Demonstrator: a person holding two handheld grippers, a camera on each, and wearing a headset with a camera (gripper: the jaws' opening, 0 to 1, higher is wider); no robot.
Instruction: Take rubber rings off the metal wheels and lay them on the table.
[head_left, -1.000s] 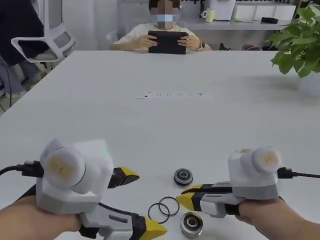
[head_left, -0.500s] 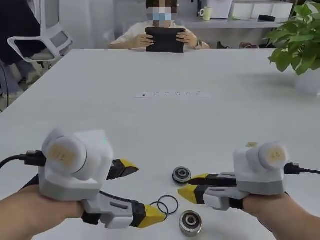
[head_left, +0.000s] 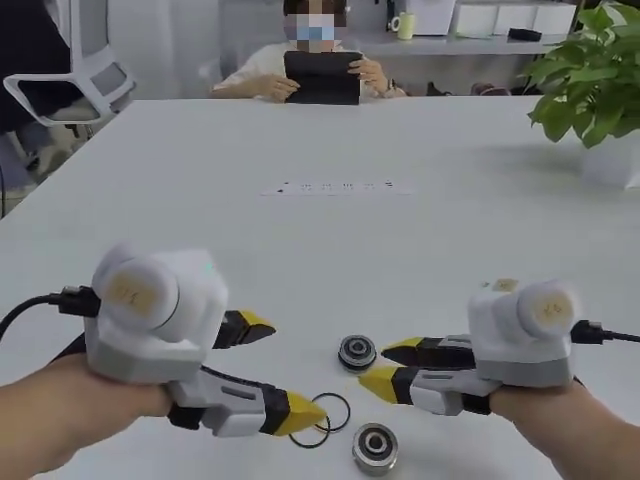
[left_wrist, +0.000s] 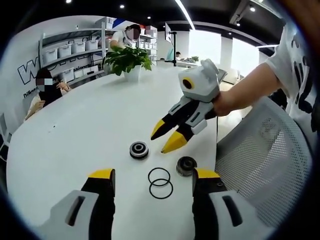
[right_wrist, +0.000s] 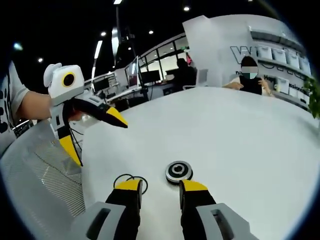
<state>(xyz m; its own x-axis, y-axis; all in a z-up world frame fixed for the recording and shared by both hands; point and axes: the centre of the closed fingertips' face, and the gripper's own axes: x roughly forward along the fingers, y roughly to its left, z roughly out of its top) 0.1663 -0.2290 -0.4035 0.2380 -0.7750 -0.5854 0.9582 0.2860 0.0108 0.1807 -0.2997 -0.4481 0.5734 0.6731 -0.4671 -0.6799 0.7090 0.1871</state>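
at rubber rings, left gripper edged closer, jaws apart

Setting: open-plan office, meeting area.

- Long white table, with a white mesh-backed swivel chair at its far corner and a grey mesh chair back at the near side.
- Leafy green potted plant standing on the table.
- Grey metal shelving with white storage boxes, against a wall bearing large dark lettering.
- Desks with dark computer monitors beyond the table.
- Dark ceiling with small recessed spotlights and a white strip light.
- Seated person across the table, holding a black tablet.
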